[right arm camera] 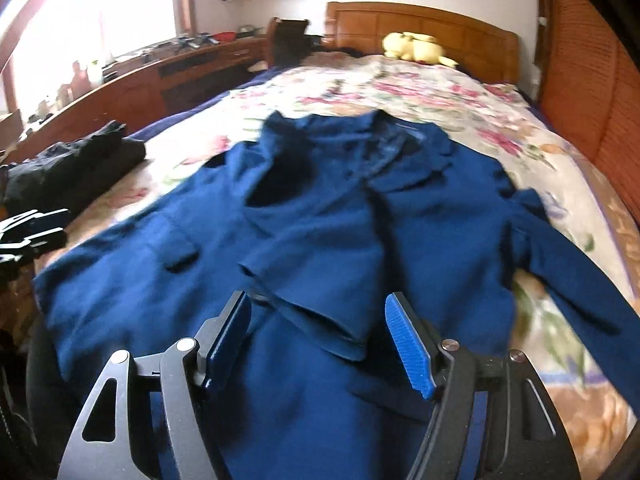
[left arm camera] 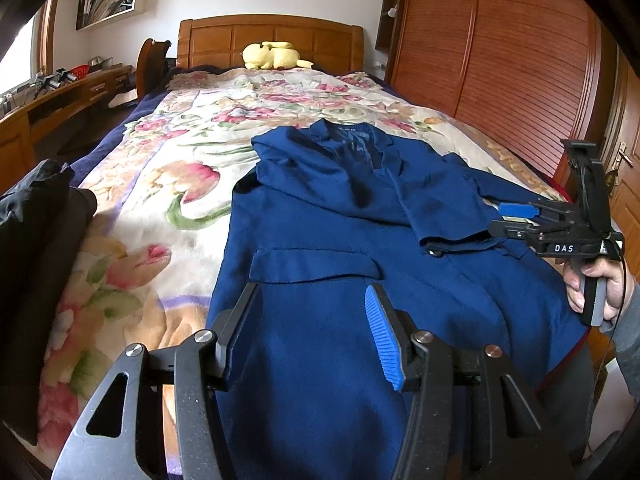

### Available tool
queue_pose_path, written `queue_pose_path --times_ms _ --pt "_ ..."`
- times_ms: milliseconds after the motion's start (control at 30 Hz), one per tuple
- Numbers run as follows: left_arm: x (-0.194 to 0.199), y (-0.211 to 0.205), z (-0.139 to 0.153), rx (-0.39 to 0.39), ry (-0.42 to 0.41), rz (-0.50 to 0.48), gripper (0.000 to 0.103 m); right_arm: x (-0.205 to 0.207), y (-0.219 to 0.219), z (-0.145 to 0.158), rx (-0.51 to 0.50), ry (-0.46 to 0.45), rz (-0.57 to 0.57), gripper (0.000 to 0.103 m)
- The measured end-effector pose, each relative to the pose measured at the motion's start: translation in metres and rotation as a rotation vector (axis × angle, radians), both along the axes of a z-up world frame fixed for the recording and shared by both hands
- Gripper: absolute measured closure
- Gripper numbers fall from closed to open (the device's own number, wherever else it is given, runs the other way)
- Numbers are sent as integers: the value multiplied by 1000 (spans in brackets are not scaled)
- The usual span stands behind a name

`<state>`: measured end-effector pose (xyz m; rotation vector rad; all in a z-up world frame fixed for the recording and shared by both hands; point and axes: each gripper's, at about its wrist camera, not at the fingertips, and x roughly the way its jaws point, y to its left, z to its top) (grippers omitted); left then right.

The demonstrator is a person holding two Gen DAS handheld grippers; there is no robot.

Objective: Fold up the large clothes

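Observation:
A large navy blue coat (left arm camera: 340,240) lies spread on the floral bedspread, collar toward the headboard. One sleeve is folded across its chest (left arm camera: 360,184). The other sleeve (right arm camera: 568,248) lies out to the right. My left gripper (left arm camera: 312,296) is open and empty, hovering over the coat's lower part below a pocket flap (left arm camera: 312,266). My right gripper (right arm camera: 320,308) is open and empty above the folded sleeve's cuff (right arm camera: 320,320). It also shows in the left wrist view (left arm camera: 516,216), held in a hand at the coat's right edge. The left gripper shows at the left edge of the right wrist view (right arm camera: 28,228).
A dark folded garment (left arm camera: 36,240) lies at the bed's left edge. A yellow plush toy (left arm camera: 272,55) sits by the wooden headboard (left arm camera: 272,40). A wooden desk (left arm camera: 60,92) runs along the left; a wooden wardrobe (left arm camera: 500,60) stands on the right.

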<state>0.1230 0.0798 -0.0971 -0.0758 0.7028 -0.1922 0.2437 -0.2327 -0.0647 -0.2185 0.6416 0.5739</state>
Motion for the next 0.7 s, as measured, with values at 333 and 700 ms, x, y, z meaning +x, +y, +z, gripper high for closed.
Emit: queue_pose_path --times_ms 333,700 --pt "-1 -1 -6 15 25 7 49 50 51 -44 -160 64 75 32" --pt "3 -7 -7 26 39 1 49 62 -10 -4 -19 7 -8 99"
